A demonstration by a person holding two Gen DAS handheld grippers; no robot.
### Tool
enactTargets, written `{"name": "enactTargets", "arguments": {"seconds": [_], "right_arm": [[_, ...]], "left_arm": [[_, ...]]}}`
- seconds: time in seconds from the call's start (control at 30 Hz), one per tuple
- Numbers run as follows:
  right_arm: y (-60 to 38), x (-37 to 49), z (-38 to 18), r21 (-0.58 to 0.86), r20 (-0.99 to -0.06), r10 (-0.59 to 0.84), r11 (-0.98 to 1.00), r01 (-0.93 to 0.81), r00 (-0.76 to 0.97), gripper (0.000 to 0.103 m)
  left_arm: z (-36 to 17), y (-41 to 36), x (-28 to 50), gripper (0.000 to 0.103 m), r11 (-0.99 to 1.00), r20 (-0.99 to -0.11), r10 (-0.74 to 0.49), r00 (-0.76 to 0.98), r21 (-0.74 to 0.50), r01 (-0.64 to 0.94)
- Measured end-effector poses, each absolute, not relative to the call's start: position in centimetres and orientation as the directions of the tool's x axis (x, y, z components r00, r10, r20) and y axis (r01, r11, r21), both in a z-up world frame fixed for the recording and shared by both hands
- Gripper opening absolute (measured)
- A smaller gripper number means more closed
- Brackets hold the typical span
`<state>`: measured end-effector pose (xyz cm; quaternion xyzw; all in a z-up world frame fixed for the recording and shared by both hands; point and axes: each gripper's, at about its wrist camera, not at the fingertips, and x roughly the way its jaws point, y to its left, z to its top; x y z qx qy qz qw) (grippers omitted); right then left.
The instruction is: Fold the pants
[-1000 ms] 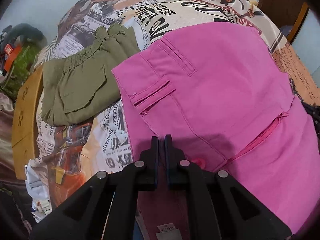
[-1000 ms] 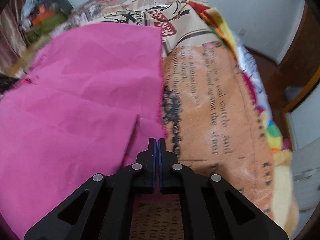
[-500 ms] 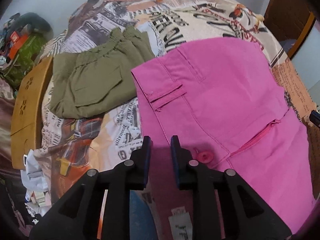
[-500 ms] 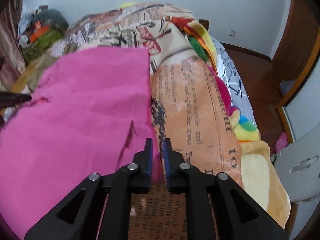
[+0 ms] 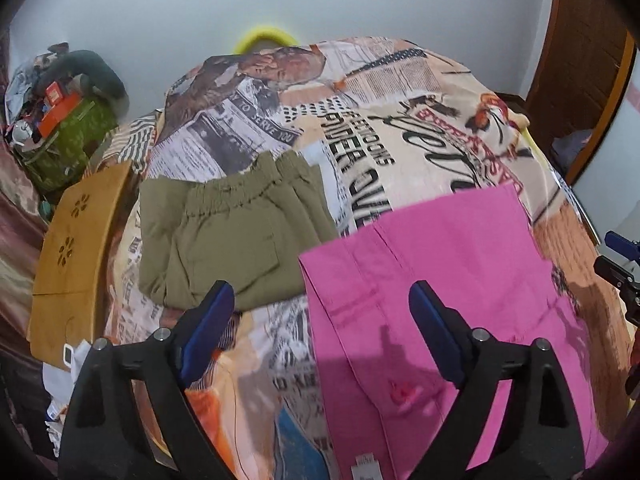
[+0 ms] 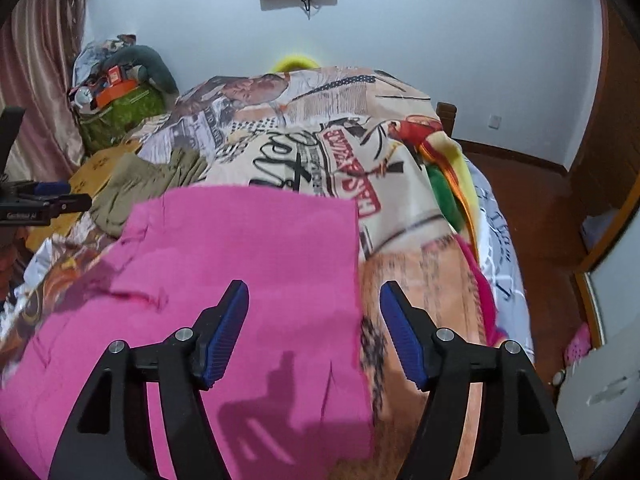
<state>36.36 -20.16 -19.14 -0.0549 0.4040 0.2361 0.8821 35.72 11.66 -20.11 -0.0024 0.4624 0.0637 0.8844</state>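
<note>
Pink pants (image 5: pixel 452 280) lie folded flat on the newspaper-print bedspread (image 5: pixel 360 128); they also show in the right wrist view (image 6: pixel 248 264). My left gripper (image 5: pixel 322 300) is open and empty, raised above the pants' left waist edge. My right gripper (image 6: pixel 314 300) is open and empty, raised above the pants' right edge. Folded olive-green pants (image 5: pixel 236 232) lie to the left of the pink ones, also in the right wrist view (image 6: pixel 152 184).
A yellow-brown wooden board (image 5: pixel 72 256) runs along the bed's left side. A cluttered green bag (image 5: pixel 68 140) stands at the back left. A wooden door (image 5: pixel 588 52) and brown floor (image 6: pixel 532 208) are on the right. The wall is behind.
Both grippers let go of the pink pants, opened wide and pulled back and up from the bed. The pants stay flat.
</note>
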Motion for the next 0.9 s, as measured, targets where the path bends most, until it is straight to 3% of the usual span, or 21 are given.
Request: {"name": "enactTargets", "arguments": {"seconds": [0.3, 0.53, 0.67, 0.83, 0.9], "right_arm": [[-19.7, 41.5, -20.3, 0.159, -0.741, 0.392, 0.891, -0.425, 0.544, 0.065], [-18.7, 44.6, -22.5, 0.178, -0.754, 0.408, 0.881, -0.438, 0.515, 0.065], [-18.3, 46.3, -23.8, 0.216, -0.761, 0.431, 0.873, -0.437, 0.485, 0.065], [-17.9, 47.7, -25.2, 0.239, -0.765, 0.44, 0.872, -0.426, 0.471, 0.065], [-17.9, 47.9, -25.9, 0.259, -0.771, 0.443, 0.875, -0.409, 0.458, 0.056]], "left_arm": [[-23.3, 14.2, 39.9, 0.093, 0.986, -0.86, 0.081, 0.503, -0.006, -0.168], [-27.1, 15.7, 42.7, 0.093, 0.976, -0.9, -0.019, 0.435, -0.111, -0.187], [-28.5, 15.9, 43.0, 0.093, 0.98, -0.901, 0.016, 0.434, -0.072, -0.186], [-29.8, 16.6, 43.2, 0.083, 0.978, -0.909, -0.033, 0.415, -0.115, -0.173], [-30.0, 16.8, 43.1, 0.069, 0.971, -0.907, -0.089, 0.413, -0.17, -0.165]]}}
